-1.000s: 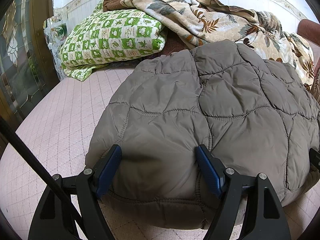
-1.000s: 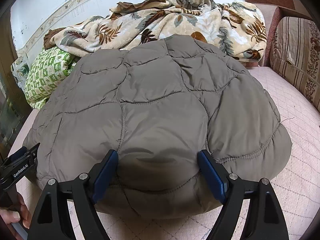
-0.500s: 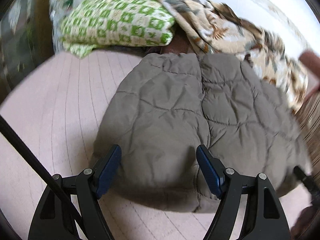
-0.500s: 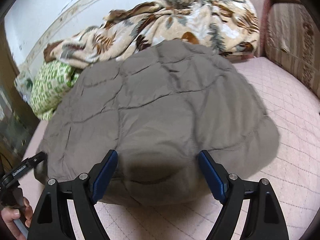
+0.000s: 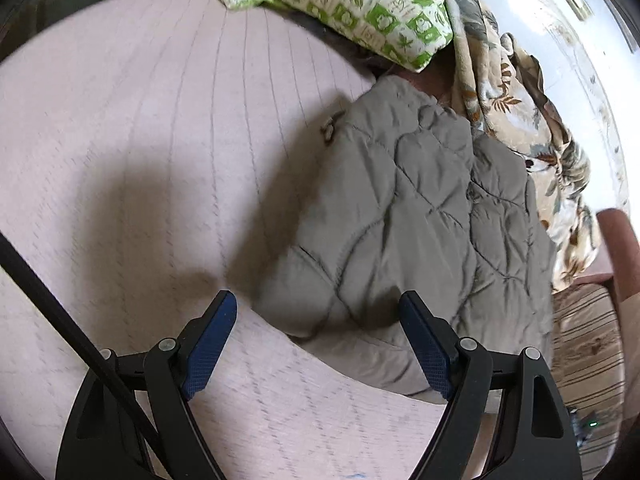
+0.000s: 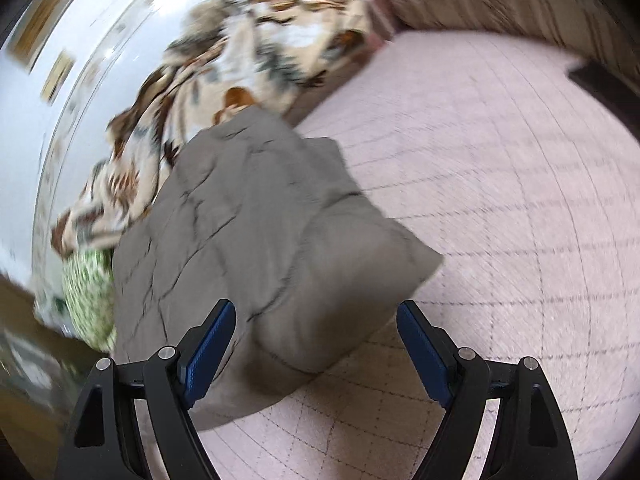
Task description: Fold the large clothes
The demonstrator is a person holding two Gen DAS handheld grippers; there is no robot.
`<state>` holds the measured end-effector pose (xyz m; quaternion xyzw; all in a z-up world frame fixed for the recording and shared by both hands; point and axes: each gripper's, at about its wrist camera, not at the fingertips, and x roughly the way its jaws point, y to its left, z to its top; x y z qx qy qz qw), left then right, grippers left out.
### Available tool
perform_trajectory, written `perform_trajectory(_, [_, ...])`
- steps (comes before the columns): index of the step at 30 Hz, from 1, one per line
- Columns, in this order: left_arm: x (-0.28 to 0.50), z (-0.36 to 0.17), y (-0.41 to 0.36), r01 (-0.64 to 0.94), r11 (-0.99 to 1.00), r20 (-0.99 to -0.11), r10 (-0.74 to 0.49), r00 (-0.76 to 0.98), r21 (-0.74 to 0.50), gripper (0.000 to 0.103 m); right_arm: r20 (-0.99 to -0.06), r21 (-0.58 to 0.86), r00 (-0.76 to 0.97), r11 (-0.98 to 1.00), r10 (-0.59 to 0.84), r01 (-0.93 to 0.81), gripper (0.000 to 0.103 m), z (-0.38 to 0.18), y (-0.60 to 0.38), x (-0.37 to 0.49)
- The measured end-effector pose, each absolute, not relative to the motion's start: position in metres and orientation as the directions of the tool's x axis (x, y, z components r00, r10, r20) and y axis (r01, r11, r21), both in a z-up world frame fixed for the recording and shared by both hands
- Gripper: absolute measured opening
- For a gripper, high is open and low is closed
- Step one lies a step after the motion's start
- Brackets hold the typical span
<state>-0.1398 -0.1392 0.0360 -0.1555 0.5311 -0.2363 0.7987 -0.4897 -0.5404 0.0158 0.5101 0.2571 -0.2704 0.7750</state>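
A folded grey-brown quilted puffer jacket (image 5: 420,216) lies on the pink quilted bed cover (image 5: 140,140). My left gripper (image 5: 318,316) is open and empty, hovering above the jacket's near left edge. In the right wrist view the jacket (image 6: 248,232) lies as a puffy bundle, its near right corner between my fingers. My right gripper (image 6: 316,318) is open and empty above that corner. Both views are tilted and blurred by motion.
A green-and-white patterned pillow (image 5: 340,4) and a leaf-print blanket (image 5: 532,128) are heaped behind the jacket against the wall. A striped brown cushion (image 5: 588,340) lies at the right. Pink bed cover (image 6: 500,180) stretches right of the jacket.
Both grippers have lifted back from the jacket and rolled, the left swinging left, the right swinging right. The jacket now looks smaller and farther. Both jaws stay open.
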Motion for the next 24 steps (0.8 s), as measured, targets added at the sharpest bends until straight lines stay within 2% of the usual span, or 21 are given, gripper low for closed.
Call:
perform_trajectory(6, [-0.142, 0.028, -0.14, 0.164, 0.821, -0.762, -0.569, 0.309, -0.547, 0.082, -0.656, 0.712, 0.743, 0.22, -0.131, 0.667, 0.087, -0.002, -0.553, -0.498])
perform_trajectory(17, [-0.123, 0.008, -0.13, 0.046, 0.745, -0.71, -0.651, 0.27, -0.666, 0.083, -0.62, 0.755, 0.77, 0.153, -0.149, 0.638, 0.091, -0.017, -0.558, -0.484])
perform_trajectory(24, [-0.118, 0.002, -0.131, 0.022, 0.719, -0.688, -0.672, 0.274, -0.694, 0.083, -0.607, 0.771, 0.778, 0.118, -0.162, 0.626, 0.092, -0.021, -0.56, -0.486])
